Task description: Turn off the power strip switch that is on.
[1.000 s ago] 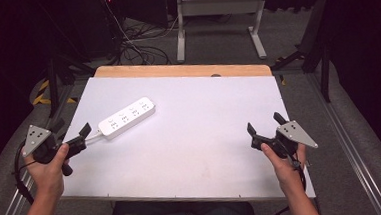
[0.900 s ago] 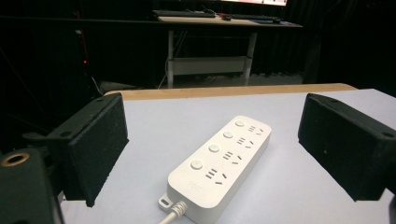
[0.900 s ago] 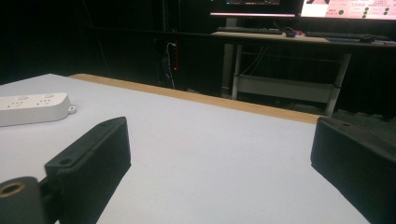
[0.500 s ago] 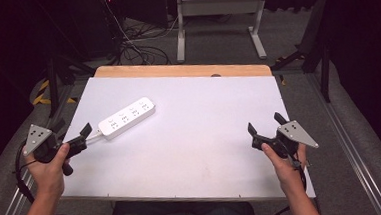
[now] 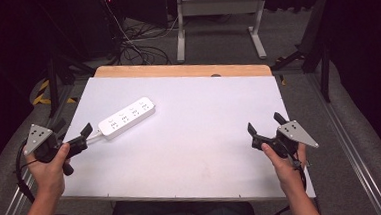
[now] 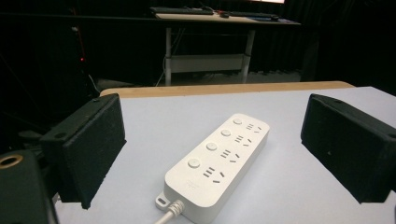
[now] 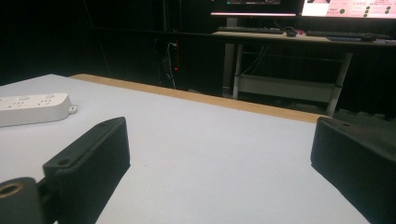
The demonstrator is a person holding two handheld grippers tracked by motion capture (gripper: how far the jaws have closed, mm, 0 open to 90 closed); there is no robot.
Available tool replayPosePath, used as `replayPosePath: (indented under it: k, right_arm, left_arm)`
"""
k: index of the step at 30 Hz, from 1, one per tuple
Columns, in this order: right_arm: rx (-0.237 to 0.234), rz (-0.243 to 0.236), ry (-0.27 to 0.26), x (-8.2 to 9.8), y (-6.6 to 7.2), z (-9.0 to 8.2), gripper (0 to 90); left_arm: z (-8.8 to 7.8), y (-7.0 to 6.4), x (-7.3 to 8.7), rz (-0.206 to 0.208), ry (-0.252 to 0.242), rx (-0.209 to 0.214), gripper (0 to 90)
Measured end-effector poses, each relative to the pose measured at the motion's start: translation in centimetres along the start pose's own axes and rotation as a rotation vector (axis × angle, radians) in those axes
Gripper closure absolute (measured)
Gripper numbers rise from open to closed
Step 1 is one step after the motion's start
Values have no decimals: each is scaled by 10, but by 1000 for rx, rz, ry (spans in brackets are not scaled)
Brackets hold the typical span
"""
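Observation:
A white power strip with several sockets and round buttons lies slantwise on the left part of the white table. Its white cable runs toward my left gripper, which is held open just short of the strip's cable end at the table's left edge. In the left gripper view the power strip lies straight ahead between the two spread jaws of the left gripper. My right gripper is open over the table's right front, with nothing between its jaws. In the right gripper view, the power strip is far off at the left of the right gripper.
A wooden strip borders the table's far edge. Beyond it stand a metal desk frame and loose cables on the floor. A desk with a lit monitor stands farther back. Dark surroundings flank both sides.

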State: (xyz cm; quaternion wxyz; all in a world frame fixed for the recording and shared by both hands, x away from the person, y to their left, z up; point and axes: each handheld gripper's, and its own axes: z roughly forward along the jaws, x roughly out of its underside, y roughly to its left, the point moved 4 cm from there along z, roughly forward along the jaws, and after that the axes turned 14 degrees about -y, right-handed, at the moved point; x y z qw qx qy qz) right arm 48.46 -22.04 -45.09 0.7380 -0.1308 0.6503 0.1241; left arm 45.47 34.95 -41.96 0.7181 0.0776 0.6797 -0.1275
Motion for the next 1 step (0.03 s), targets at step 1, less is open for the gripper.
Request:
replayPosePath:
  k: [1]
  right_arm:
    - [0, 0, 0, 0, 0, 0, 52]
  left_arm:
    - [0, 0, 1, -2, 0, 0, 70]
